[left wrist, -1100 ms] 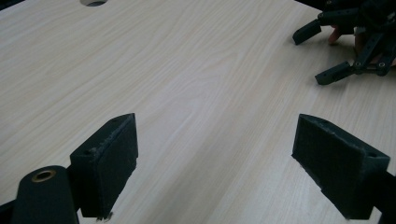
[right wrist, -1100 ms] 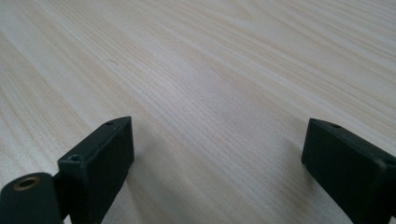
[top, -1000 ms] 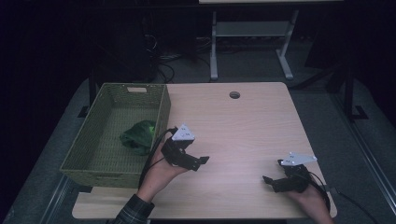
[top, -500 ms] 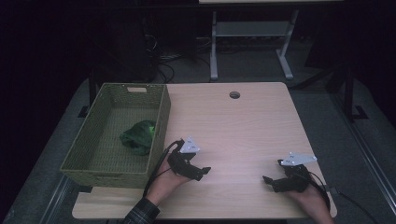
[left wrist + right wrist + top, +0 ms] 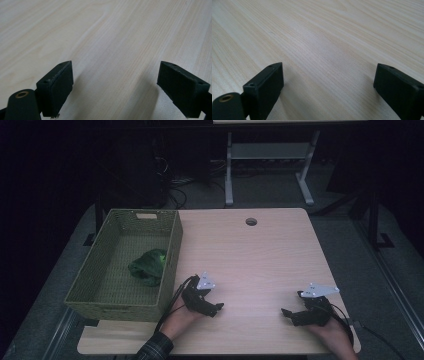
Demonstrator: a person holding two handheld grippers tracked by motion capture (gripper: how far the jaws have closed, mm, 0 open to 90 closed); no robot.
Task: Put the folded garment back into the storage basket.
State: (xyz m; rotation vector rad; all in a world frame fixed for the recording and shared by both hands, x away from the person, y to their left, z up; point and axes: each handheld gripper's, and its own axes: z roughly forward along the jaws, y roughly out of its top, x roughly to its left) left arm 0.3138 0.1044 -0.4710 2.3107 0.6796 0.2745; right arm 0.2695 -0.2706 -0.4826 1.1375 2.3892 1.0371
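Note:
My left gripper (image 5: 216, 309) rests low on the wooden table (image 5: 250, 255) near its front edge, just right of the basket, held by a hand. Its jaws stand wide apart over bare wood (image 5: 115, 62) with nothing between them. My right gripper (image 5: 286, 313) lies at the front right of the table, also held by a hand, its jaws spread wide over bare wood (image 5: 327, 57). A green woven basket (image 5: 170, 250) sits at the table's left side. Inside it lies a crumpled green cloth (image 5: 149, 266), apart from both grippers.
A round cable hole (image 5: 251, 221) marks the table's far edge. Behind the table stands a metal frame (image 5: 265, 165) with cables on the dark floor. The table's front edge runs close below both hands.
My left gripper has drawn back from beside the basket toward the front edge and sunk lower to the table. The right gripper has stayed still.

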